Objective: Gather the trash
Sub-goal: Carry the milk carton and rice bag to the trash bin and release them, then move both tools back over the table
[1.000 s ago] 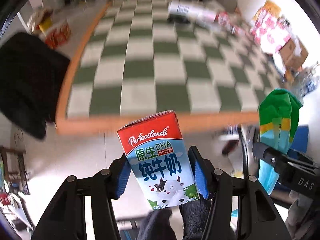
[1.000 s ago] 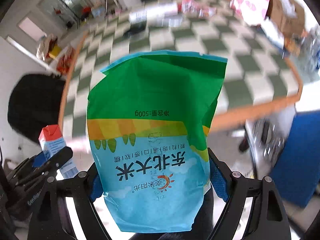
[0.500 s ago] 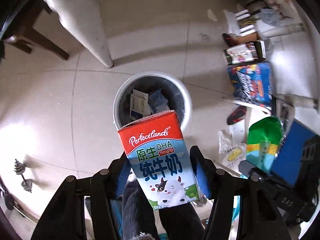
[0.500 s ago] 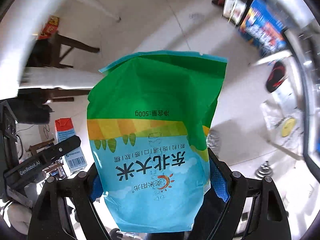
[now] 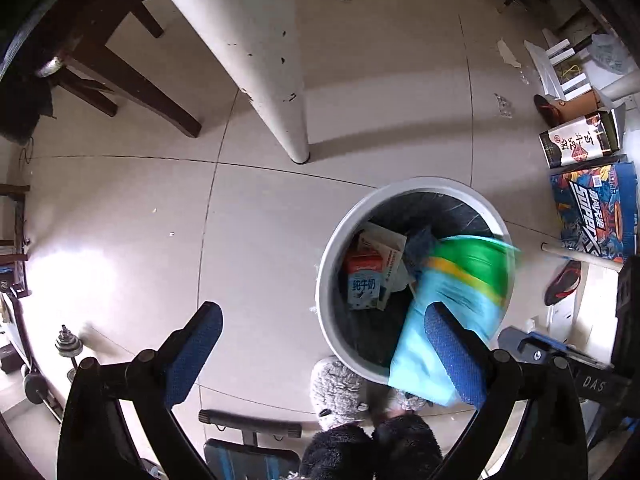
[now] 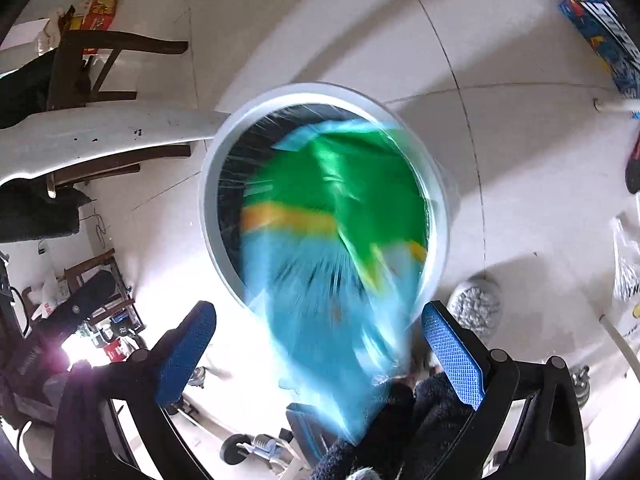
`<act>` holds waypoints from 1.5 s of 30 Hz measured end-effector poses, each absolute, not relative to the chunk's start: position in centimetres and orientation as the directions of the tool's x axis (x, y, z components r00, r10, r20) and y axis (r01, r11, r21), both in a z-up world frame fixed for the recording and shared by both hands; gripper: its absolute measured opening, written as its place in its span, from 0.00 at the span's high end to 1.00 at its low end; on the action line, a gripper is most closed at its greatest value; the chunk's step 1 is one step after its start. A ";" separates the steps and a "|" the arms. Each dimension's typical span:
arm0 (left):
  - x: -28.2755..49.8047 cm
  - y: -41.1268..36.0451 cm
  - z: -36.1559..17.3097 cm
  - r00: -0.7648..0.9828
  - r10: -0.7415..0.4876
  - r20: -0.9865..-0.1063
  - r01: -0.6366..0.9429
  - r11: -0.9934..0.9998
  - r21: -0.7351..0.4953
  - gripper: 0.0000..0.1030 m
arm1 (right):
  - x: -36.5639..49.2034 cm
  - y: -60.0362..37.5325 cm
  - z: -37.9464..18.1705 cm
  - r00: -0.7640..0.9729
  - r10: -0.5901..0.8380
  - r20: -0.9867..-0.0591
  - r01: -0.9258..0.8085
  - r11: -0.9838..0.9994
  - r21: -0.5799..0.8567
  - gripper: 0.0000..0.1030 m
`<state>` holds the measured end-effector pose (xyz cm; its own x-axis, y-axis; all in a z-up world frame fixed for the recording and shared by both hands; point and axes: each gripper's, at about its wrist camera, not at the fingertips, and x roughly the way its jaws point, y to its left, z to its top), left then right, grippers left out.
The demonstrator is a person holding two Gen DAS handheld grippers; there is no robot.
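The left gripper and right gripper have both just opened their jaws wide, nothing pressed between them. The milk carton lies inside the trash bin; the blurred rice bag hangs over its rim.

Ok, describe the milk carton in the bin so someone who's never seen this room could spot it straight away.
Find the round white waste bin with a black liner, standing on the pale tiled floor near the white table leg. Inside, by its left wall, lies a small milk carton with a red top and light blue front. Unlike the big green and blue bag beside it, it's boxy and rigid.
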<state>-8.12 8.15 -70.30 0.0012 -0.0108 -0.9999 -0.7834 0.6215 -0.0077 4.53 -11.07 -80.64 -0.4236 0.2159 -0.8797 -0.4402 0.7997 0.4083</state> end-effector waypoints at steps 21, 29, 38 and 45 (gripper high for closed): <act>-11.3 0.8 -51.8 -0.001 -0.002 -1.000 -0.687 0.726 -0.001 0.00 | 0.3 -14.5 -57.3 -0.057 0.019 -0.998 -0.656 0.753 0.052 0.00; -13.6 -1.2 -41.2 0.042 0.017 -0.999 -0.666 0.746 -0.015 0.00 | -2.3 -17.1 -44.5 -0.015 0.067 -0.998 -0.645 0.762 0.061 0.00; -14.2 -1.1 -32.2 0.112 0.091 -0.990 -0.688 0.726 -0.010 0.00 | -3.6 -18.7 -33.5 -0.006 0.142 -0.990 -0.631 0.767 0.114 0.00; -7.4 1.8 -27.2 0.189 0.188 -0.964 -0.691 0.723 0.006 0.00 | 1.3 -16.6 -26.9 0.006 0.245 -0.969 -0.577 0.792 0.197 0.00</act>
